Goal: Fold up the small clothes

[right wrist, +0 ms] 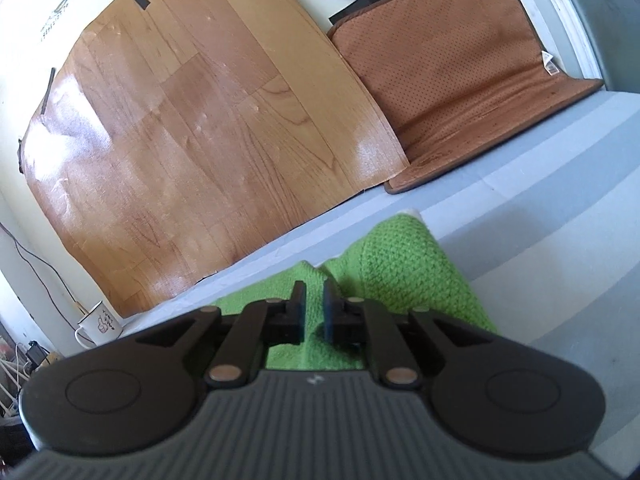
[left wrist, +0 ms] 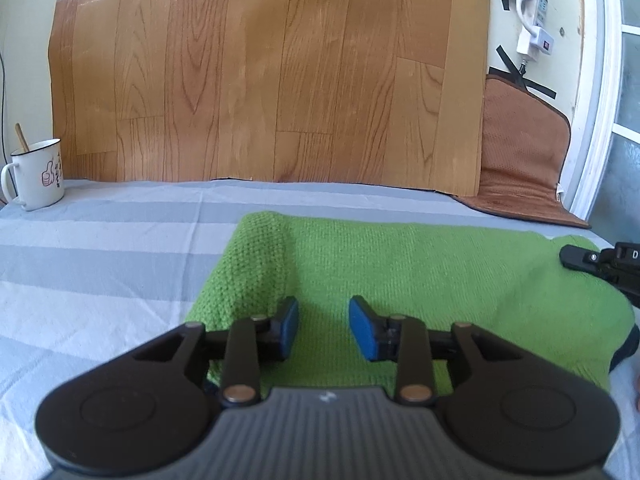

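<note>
While the left claw [left wrist: 323, 330] tilts down, pads spread with nothing between them, the green knit [left wrist: 400, 280] lies under and beyond it on the striped sheet [left wrist: 100, 248]. Right claw [right wrist: 314, 312] leans nearly level over the knit, jaws narrowly parted, pinching nothing. Beyond left stands a mug [left wrist: 38, 174].

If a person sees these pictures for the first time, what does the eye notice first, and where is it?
The bright green knitted garment stands out first, lying on the grey striped cloth right ahead of both grippers. The left gripper hovers over it with jaws apart and nothing between them. Behind, a large wood-pattern sheet leans on the wall, with a white mug at the far left.
</note>
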A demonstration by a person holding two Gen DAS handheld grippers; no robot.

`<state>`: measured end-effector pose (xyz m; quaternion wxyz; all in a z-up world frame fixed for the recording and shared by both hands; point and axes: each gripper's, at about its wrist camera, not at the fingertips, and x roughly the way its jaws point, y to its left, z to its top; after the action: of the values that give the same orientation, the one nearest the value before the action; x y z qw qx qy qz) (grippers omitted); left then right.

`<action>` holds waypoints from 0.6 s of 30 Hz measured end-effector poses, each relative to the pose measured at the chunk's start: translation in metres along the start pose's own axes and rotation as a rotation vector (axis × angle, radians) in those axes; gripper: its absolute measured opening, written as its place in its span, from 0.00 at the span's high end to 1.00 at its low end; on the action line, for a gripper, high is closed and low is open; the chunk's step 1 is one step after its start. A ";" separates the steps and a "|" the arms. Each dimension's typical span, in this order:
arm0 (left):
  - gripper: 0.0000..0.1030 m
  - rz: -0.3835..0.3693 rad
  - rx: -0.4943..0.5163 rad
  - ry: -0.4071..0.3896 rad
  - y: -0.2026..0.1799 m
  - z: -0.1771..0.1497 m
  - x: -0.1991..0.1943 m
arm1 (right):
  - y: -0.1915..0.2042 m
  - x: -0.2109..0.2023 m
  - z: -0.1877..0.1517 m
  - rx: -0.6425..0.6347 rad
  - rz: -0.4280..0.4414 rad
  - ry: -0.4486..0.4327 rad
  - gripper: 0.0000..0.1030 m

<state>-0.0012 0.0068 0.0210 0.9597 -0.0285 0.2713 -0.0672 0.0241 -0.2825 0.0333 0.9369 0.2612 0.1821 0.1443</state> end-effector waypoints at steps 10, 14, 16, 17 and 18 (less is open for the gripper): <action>0.63 -0.003 0.024 -0.006 -0.004 -0.001 -0.001 | 0.001 -0.001 -0.002 -0.009 0.016 0.000 0.80; 0.62 -0.005 0.029 -0.009 -0.004 -0.002 -0.002 | 0.002 -0.001 -0.002 -0.010 0.021 -0.001 0.78; 0.61 -0.007 0.029 -0.010 -0.005 -0.002 -0.002 | 0.002 -0.001 -0.002 -0.010 0.023 -0.001 0.77; 0.61 -0.007 0.029 -0.010 -0.005 -0.002 -0.002 | 0.002 -0.001 -0.002 -0.010 0.023 -0.001 0.77; 0.61 -0.008 0.029 -0.011 -0.005 -0.002 -0.002 | 0.002 -0.001 -0.002 -0.010 0.024 0.000 0.76</action>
<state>-0.0049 0.0025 0.0205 0.9612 -0.0158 0.2650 -0.0747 0.0218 -0.2802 0.0328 0.9365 0.2586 0.1779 0.1566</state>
